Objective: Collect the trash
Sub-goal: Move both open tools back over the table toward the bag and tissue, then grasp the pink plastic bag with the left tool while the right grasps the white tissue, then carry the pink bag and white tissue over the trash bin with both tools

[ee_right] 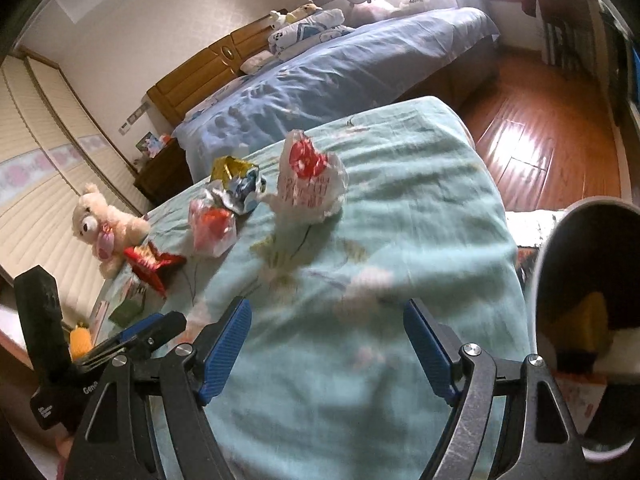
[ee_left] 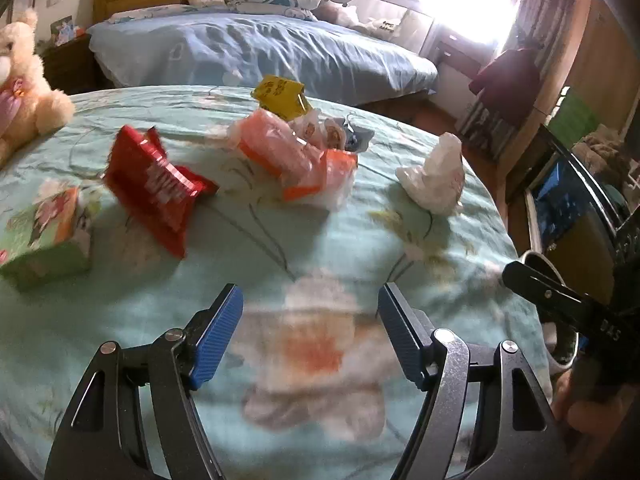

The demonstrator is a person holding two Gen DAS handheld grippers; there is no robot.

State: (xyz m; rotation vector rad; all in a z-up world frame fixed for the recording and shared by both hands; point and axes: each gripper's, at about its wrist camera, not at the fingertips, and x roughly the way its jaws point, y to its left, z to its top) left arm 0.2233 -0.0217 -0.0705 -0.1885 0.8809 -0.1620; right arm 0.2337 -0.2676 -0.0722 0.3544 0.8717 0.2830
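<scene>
ribbed blue pads of left tool (ee_left: 310, 336) and right tool (ee_right: 327, 350) spread, empty; crinkly red wrapper (ee_left: 154, 190) beyond.

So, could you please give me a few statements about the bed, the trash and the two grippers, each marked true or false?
1. The left gripper is open with nothing between its fingers. True.
2. The right gripper is clamped on the white plastic bag. False: it is open and empty, and the bag lies further off on the green bedspread.
3. The red snack wrapper lies on the bedspread. True.
4. The bin is empty. False: something yellow already shows inside it.
5. A plush bear sits on the bedspread. True.
6. The yellow packet lies on the wooden floor. False: it sits on the bedspread behind the orange wrapper.
</scene>
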